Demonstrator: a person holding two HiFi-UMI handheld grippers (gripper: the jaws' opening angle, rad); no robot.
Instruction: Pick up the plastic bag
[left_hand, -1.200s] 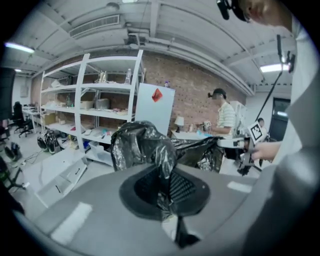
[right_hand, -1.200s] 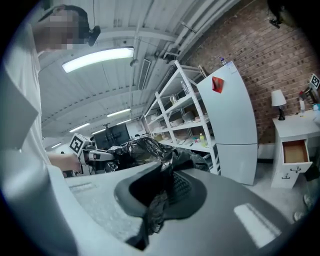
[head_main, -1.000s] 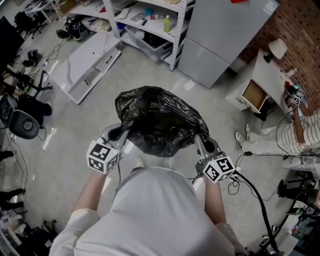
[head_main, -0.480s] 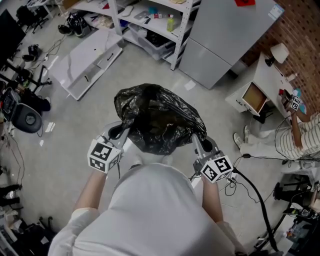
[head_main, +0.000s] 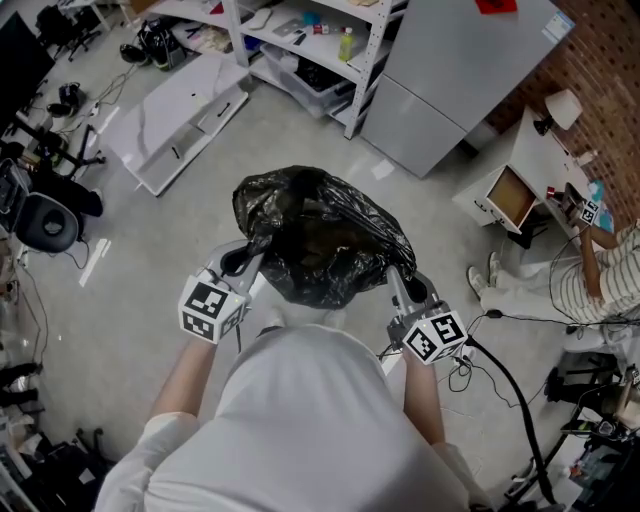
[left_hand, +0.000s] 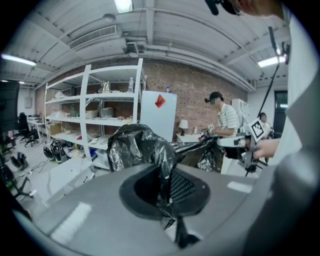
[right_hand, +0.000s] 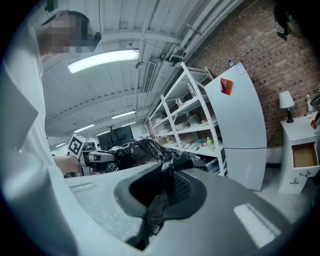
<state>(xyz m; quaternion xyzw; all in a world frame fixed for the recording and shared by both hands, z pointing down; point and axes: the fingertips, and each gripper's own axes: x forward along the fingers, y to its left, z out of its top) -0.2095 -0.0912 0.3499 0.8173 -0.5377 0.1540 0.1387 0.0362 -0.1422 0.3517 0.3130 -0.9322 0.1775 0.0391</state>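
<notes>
Head view has us looking steeply down past our own white shirt (head_main: 310, 420) at a black plastic bag (head_main: 320, 235), which we hold up in front of us between the two grippers. The left gripper (head_main: 238, 262) grips the bag's edge on its left side and the right gripper (head_main: 403, 283) grips the edge on its right side, so the crinkled film spreads out between them and bulges away from us. A black cable (head_main: 515, 405) trails from the right gripper down toward the grey floor (head_main: 140, 260).

Left gripper view shows us its jaws clenched on a twisted strip of the black film, with the body of the bag swelling just beyond them. Right gripper view shows the same on the other side: jaws pressed together on a bunched fold of film, and the rest of the bag stretches off to the left.

Beyond the bag we see a white shelf (head_main: 300, 40) with small items on it, a grey cabinet (head_main: 450, 70) just beside it and a brick wall (head_main: 600, 60) at the far right. A long white panel (head_main: 170, 120) lies on the floor near the shelf. A person (head_main: 600, 285) in a striped top sits at the right edge, well apart from us.
</notes>
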